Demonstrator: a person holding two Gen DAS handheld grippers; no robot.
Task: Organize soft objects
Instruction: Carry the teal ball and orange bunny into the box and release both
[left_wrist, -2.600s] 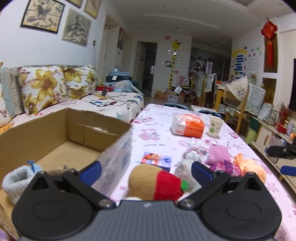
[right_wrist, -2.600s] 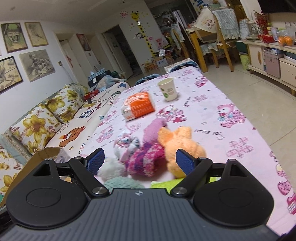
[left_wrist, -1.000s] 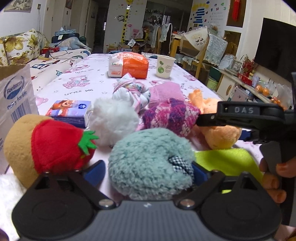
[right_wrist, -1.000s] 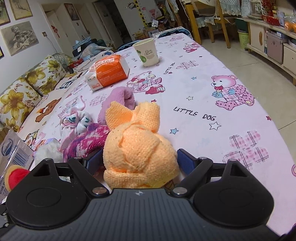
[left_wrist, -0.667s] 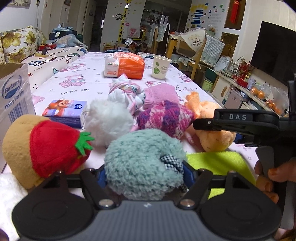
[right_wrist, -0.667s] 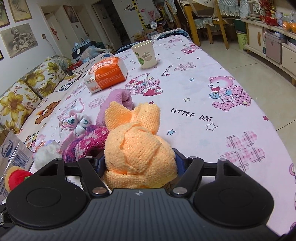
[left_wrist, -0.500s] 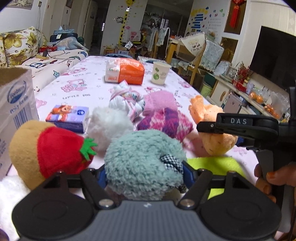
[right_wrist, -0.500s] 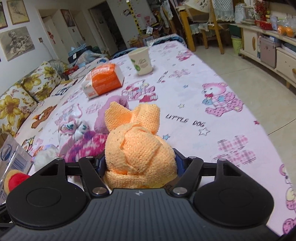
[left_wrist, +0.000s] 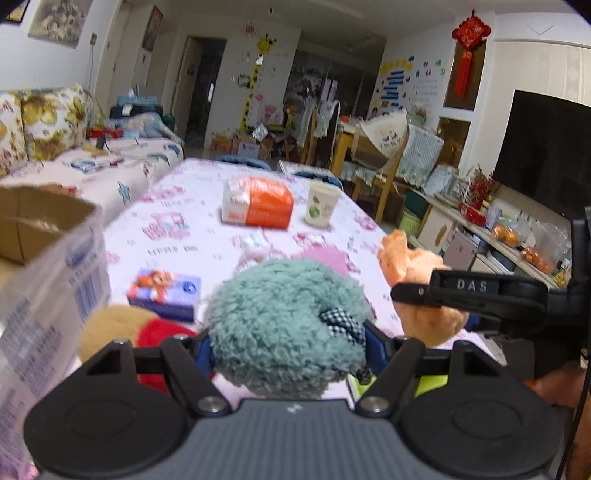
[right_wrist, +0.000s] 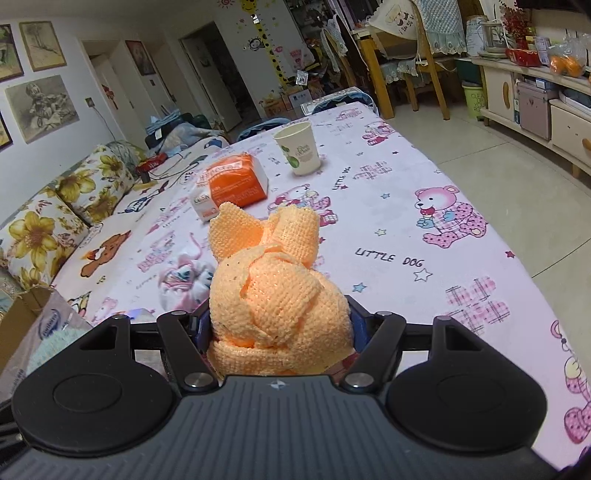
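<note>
The table (right_wrist: 424, 177) w/ its pink cartoon cloth is filling the middle of both views, and a cardboard box (left_wrist: 40, 236) is sitting at the left edge of the left wrist view, open side up.

Step in hand, as I'm reading it: both soft things are gripped and being carried off the table; next move prob. calls for swinging each over the box opening, then letting go above it w/o snagging the near wall.

The left tool (left_wrist: 288, 343) is clamped, jaws partway in, on a teal fuzzy toy (left_wrist: 284, 325) at lower centre of its view. The toy is bulging well past both pads. It's roundish, so no clear long axis; its checkered tag is facing right in frame.

The right tool (right_wrist: 279, 328) is likewise closed partway on an orange knitted toy (right_wrist: 275, 291), lower centre of its view, w/ both blue pads pressing into its sides. Its long axis is running away from the camera, two flat ears pointing up and toward the far end of the table.

Smaller stuff is lying on the table: an orange packet (right_wrist: 232, 184), a paper cup (right_wrist: 298, 147) and a small blue box (left_wrist: 164, 293).
</note>
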